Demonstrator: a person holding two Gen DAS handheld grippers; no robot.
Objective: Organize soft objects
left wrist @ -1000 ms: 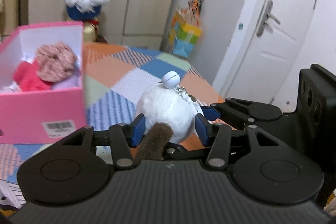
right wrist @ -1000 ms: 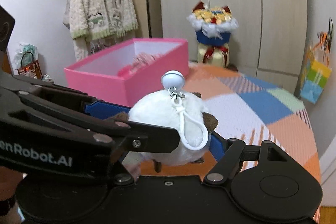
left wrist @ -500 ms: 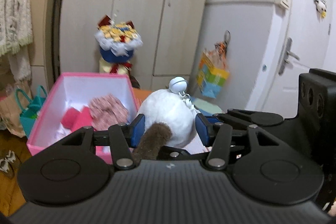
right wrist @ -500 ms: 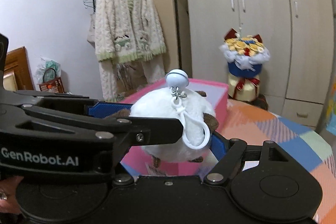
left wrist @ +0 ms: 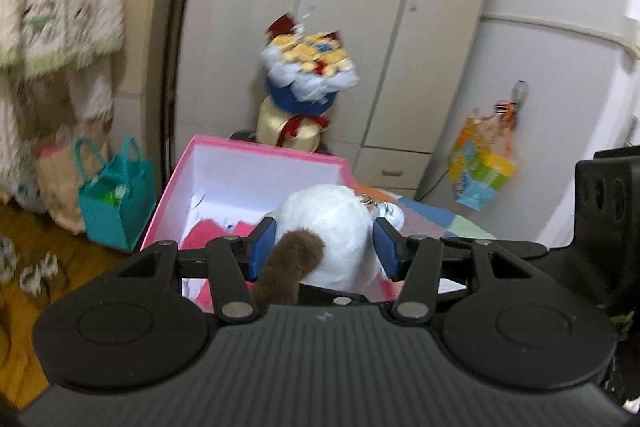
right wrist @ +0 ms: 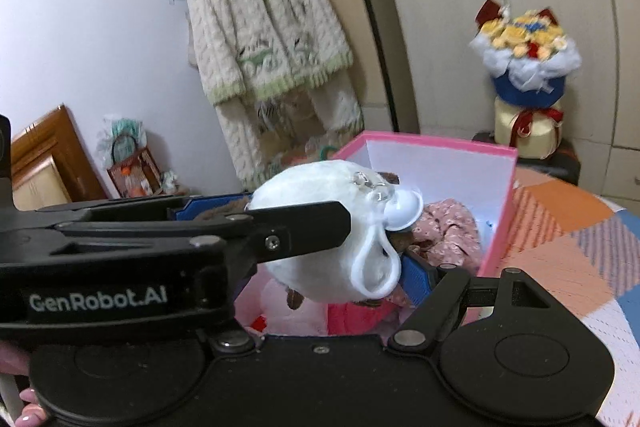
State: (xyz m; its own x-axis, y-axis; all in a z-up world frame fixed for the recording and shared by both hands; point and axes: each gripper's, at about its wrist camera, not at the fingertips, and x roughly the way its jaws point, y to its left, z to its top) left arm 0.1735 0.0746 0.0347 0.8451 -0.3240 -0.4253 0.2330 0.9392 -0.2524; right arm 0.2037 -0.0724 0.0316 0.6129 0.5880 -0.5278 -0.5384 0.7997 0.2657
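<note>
A round white plush toy (left wrist: 326, 227) with a brown tail, a bell and a white clip loop is held between both grippers. My left gripper (left wrist: 325, 247) is shut on its sides. My right gripper (right wrist: 304, 239) is shut on it too; the toy (right wrist: 316, 227) shows there with the left gripper's black arm across it. The toy hangs over the open pink box (left wrist: 208, 163), which holds a pink floral scrunchie (right wrist: 448, 231) and red and pink soft things (right wrist: 352, 315).
The box (right wrist: 500, 195) stands on a patchwork cloth (right wrist: 560, 235). A flower bouquet (left wrist: 308, 75) stands behind it before the wardrobe. A teal bag (left wrist: 116, 203) sits on the wooden floor at the left. A knitted cardigan (right wrist: 260, 27) hangs on a rail.
Both grippers have carried the plush toy left, from beside the box to above its opening. The bell has tipped over to the side. Both grips are unchanged.
</note>
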